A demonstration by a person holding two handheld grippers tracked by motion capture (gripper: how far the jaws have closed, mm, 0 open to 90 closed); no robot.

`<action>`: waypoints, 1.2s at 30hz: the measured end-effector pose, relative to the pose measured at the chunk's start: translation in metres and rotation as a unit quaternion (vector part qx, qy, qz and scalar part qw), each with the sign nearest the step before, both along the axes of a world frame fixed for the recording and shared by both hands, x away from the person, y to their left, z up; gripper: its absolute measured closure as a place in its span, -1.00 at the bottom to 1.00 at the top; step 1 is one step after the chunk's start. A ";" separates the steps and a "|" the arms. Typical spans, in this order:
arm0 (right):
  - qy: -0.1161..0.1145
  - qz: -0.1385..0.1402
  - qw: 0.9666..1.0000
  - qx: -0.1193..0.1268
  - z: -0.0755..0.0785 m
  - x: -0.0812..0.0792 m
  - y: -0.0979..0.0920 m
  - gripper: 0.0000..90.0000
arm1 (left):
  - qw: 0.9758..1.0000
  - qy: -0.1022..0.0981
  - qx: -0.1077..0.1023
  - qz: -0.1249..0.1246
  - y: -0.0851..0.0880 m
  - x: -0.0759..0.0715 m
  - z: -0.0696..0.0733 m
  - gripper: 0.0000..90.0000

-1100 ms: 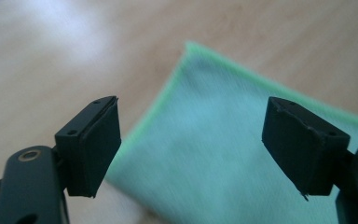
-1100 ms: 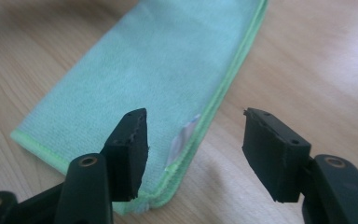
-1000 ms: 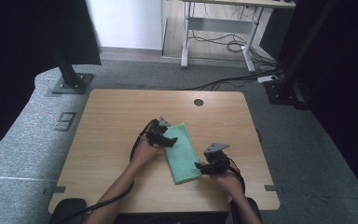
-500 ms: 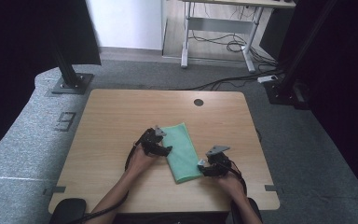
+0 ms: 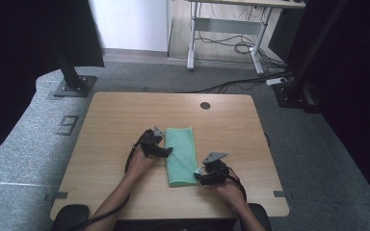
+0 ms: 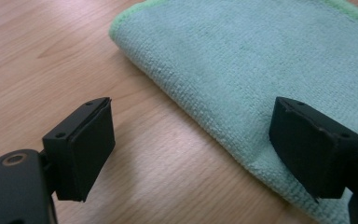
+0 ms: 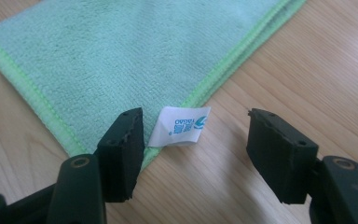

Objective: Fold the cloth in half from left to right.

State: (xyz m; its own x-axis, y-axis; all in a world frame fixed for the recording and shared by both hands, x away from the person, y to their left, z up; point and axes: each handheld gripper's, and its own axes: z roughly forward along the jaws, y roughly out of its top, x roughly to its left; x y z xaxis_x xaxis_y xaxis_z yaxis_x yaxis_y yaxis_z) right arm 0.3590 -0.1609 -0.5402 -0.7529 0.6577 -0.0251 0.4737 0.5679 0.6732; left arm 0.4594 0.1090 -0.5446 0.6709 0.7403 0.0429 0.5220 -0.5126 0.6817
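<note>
Two grippers flank my green cloth [image 5: 181, 155], which lies folded in a long strip at the centre of the wooden table [image 5: 115, 120] in the high view. My left gripper [image 5: 166, 152] sits at the cloth's left edge; in its own view [image 6: 191, 140] the jaws stand spread, one over bare wood, one over the folded edge, pinching nothing. My right gripper [image 5: 198, 176] is at the lower right corner; its jaws [image 7: 193, 151] are spread too, straddling the white label [image 7: 179, 126] at that corner without gripping it.
</note>
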 end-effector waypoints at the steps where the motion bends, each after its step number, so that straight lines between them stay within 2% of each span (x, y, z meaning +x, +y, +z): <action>1: 0.000 0.004 1.000 0.000 0.000 0.000 0.003 -0.21 | 1.000 0.000 0.001 0.002 0.001 0.001 0.000 -0.68; 13: -0.003 0.016 1.000 -0.003 0.000 0.015 0.035 -0.30 | 1.000 -0.001 -0.004 0.030 0.018 0.017 0.000 -0.69; 17: -0.002 0.016 1.000 -0.005 0.000 0.018 0.038 -0.31 | 1.000 0.004 -0.003 0.027 0.020 0.013 0.003 -0.66; 23: -0.006 0.020 1.000 0.001 0.000 0.017 0.037 -0.32 | 1.000 0.003 -0.008 0.005 0.021 -0.003 0.008 -0.68; 26: -0.007 0.019 1.000 0.011 0.003 0.018 0.034 -0.41 | 1.000 0.007 -0.012 -0.006 0.024 -0.013 0.012 -0.69; 30: -0.016 0.011 0.999 0.026 0.011 0.017 0.027 -0.52 | 1.000 0.003 -0.021 -0.015 0.030 -0.030 0.020 -0.69; 34: -0.024 -0.001 0.999 0.029 0.018 0.016 0.016 -0.63 | 0.999 0.003 -0.029 -0.025 0.039 -0.049 0.027 -0.70; 36: -0.024 -0.008 0.999 0.031 0.020 0.016 0.010 -0.69 | 0.999 0.004 -0.025 -0.029 0.043 -0.058 0.028 -0.72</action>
